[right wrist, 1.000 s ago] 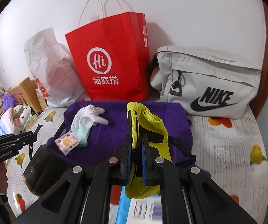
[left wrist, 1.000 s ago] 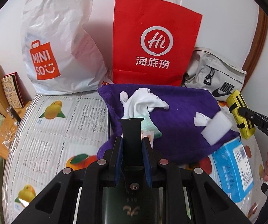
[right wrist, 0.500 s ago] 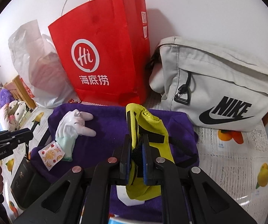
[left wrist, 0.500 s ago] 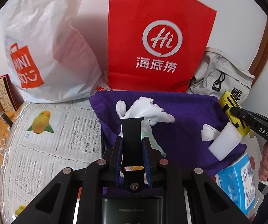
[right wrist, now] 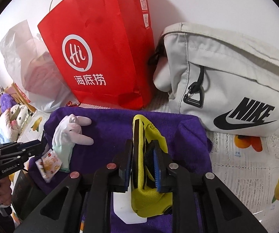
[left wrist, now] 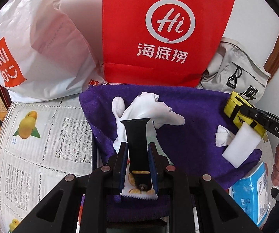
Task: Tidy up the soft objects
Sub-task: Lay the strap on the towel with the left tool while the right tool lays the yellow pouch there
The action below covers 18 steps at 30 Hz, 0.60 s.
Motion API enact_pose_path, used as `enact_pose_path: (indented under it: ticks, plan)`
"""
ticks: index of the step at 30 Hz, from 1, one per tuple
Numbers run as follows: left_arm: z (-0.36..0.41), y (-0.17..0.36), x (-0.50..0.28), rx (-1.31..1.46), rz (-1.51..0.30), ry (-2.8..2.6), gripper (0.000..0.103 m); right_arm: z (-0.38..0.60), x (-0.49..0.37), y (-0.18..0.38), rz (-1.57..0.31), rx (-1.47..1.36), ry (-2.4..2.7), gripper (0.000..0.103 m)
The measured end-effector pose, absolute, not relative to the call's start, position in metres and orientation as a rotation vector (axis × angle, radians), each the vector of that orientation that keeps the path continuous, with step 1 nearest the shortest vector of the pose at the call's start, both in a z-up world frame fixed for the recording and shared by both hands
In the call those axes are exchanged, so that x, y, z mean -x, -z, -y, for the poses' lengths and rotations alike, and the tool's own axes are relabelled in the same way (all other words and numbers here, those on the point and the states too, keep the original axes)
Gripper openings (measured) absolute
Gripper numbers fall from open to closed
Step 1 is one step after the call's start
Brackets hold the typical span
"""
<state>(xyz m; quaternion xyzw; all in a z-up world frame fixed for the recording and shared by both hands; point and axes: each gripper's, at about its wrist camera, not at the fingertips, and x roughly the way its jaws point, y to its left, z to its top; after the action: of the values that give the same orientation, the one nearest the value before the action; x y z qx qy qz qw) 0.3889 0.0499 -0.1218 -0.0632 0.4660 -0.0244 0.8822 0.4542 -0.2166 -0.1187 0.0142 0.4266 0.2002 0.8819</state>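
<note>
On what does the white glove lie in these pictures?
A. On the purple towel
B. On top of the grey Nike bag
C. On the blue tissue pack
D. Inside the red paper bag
A: the white glove lies flat on the purple towel, in front of the red paper bag and apart from the grey Nike bag.

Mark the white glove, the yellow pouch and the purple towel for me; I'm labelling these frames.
white glove [right wrist: 67, 134]: right wrist view, on its palm.
yellow pouch [right wrist: 151, 200]: right wrist view, on its lower mesh end.
purple towel [left wrist: 193, 114]: left wrist view, on bare cloth.
</note>
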Motion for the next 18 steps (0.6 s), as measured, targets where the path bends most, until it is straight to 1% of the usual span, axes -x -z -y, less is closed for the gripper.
enact_pose_path:
  ticks: [8,10,12,15,18]
  plan:
    - [-0.052,0.12,-0.39,0.141,-0.968,0.043,0.02,0.221,-0.451,0.117,-0.892,-0.047,-0.416,0.022]
    - [-0.053,0.118,-0.389,0.139,-0.969,0.042,0.02,0.222,-0.448,0.114,-0.886,-0.043,-0.415,0.024]
    - [-0.054,0.117,-0.387,0.135,-0.971,0.038,0.02,0.224,-0.445,0.109,-0.874,-0.049,-0.409,0.028]
    - [-0.056,0.112,-0.381,0.138,-0.97,0.036,0.021,0.227,-0.439,0.103,-0.866,-0.058,-0.401,0.029]
    - [-0.057,0.107,-0.373,0.136,-0.961,0.031,0.027,0.229,-0.429,0.098,-0.856,-0.061,-0.4,0.03]
